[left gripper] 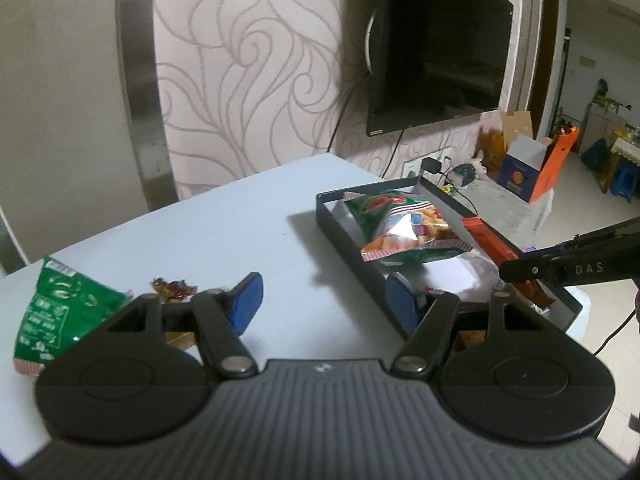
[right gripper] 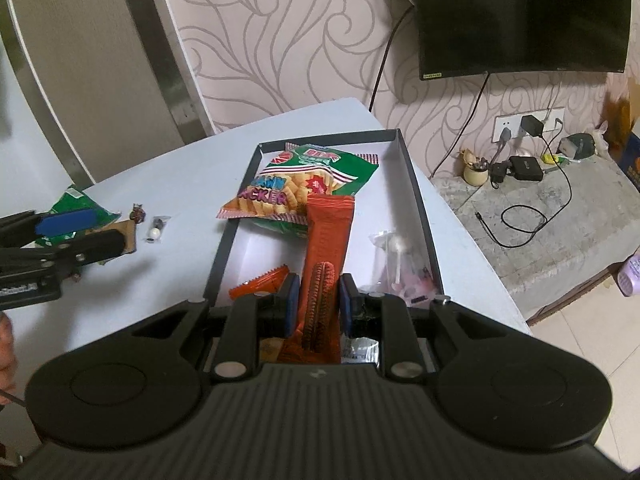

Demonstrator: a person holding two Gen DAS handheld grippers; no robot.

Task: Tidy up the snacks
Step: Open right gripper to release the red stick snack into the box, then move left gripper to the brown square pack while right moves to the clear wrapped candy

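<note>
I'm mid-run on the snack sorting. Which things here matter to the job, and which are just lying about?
Job:
black tray
prawn cracker bag in the tray
orange stick pack in the right gripper
green bag and small wrapped candy on the table
left gripper, open

Lying about:
TV
chargers and cables
cardboard box

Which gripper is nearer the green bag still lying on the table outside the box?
Left. The left gripper hangs open right beside the green bag; the right gripper is over the box, shut on an orange packet.
</note>
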